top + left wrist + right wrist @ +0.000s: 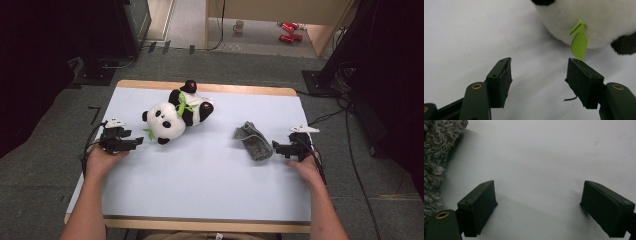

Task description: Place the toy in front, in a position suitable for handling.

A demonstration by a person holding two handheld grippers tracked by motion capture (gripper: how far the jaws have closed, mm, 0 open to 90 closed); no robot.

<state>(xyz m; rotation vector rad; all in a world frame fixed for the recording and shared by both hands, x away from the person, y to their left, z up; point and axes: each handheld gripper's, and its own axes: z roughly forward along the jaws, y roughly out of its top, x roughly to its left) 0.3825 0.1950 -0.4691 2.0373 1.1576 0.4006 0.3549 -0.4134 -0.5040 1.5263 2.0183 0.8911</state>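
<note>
A black-and-white panda plush with a green scarf lies on its back at the rear left of the pale sheet. My left gripper rests on the sheet just left of the panda's head, open with nothing between its jaws. In the left gripper view the gripper points at the panda, whose green leaf hangs just beyond the right jaw. A fuzzy grey cloth lies at the right. My right gripper stands open beside it. In the right gripper view the gripper is empty, with the cloth at its left.
The sheet covers a wooden table standing on grey carpet. On the floor beyond it are a mug and red cans. Black equipment stands flank the table at the far left and right, and cables trail along the right side.
</note>
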